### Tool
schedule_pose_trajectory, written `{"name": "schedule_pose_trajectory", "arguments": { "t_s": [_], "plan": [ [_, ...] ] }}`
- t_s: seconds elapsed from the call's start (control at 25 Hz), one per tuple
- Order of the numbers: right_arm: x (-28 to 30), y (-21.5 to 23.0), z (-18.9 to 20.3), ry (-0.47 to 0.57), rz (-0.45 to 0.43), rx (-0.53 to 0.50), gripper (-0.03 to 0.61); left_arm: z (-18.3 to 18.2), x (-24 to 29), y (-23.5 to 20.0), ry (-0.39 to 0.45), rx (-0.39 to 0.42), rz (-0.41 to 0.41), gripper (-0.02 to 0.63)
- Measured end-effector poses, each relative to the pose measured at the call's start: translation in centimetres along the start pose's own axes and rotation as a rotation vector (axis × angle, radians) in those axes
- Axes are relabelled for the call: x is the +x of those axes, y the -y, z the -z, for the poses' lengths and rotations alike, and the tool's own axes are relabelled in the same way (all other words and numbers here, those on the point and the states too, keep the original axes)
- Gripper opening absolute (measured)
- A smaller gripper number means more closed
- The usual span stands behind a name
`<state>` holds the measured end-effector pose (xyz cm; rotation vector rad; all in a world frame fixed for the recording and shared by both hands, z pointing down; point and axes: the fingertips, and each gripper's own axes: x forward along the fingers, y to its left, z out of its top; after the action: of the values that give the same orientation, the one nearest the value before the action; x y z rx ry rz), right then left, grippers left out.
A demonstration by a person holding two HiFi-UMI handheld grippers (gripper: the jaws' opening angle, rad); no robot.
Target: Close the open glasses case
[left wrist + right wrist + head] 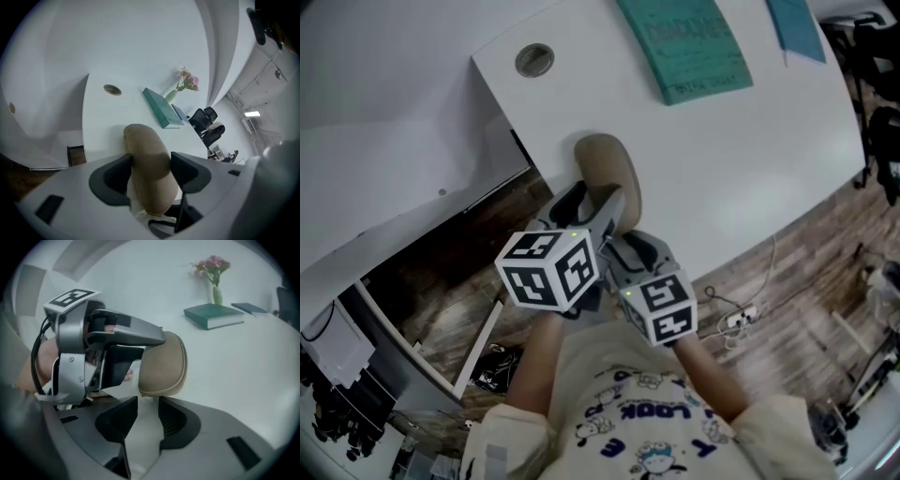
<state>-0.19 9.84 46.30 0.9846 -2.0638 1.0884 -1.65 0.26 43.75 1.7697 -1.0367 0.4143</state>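
Note:
A tan zip glasses case (606, 171) lies on the white table (722, 150) close to its near edge, with its lid down. My left gripper (598, 214) is shut on the case's near end; in the left gripper view the case (146, 150) fills the gap and both dark pads press its sides. My right gripper (625, 246) sits just behind and right of it. In the right gripper view its jaws (147, 416) stand open with only bare table between them, and the case's end (163, 363) lies just beyond their tips.
A green book (684, 42) and a blue sheet (795, 28) lie at the table's far side, with a vase of pink flowers (214, 275) behind the book. A round cable grommet (534, 60) sits near the table's left corner. Wooden floor (478, 253) shows below the edge.

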Motion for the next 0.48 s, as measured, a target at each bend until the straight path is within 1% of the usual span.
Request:
{"name": "schedule_pose_trajectory", "arguments": {
  "t_s": [0.08, 0.16, 0.32, 0.4, 0.48],
  "plan": [
    [0.05, 0.52, 0.02, 0.008, 0.005, 0.108, 0.122, 0.0, -0.01, -0.01, 0.002, -0.001, 0.0, 0.262],
    [0.03, 0.72, 0.1, 0.011, -0.004, 0.157, 0.12, 0.01, -0.01, 0.0, 0.007, -0.003, 0.001, 0.262],
    [-0.06, 0.66, 0.23, -0.01, 0.015, 0.115, 0.105, 0.07, -0.02, 0.03, 0.009, -0.005, 0.003, 0.262],
    [-0.09, 0.46, 0.23, -0.011, 0.012, 0.113, 0.076, 0.06, -0.05, -0.01, 0.007, -0.005, 0.005, 0.262],
    [-0.06, 0.31, 0.23, -0.008, 0.01, 0.115, 0.074, 0.04, -0.07, -0.05, 0.005, -0.005, 0.008, 0.263]
  ]
}}
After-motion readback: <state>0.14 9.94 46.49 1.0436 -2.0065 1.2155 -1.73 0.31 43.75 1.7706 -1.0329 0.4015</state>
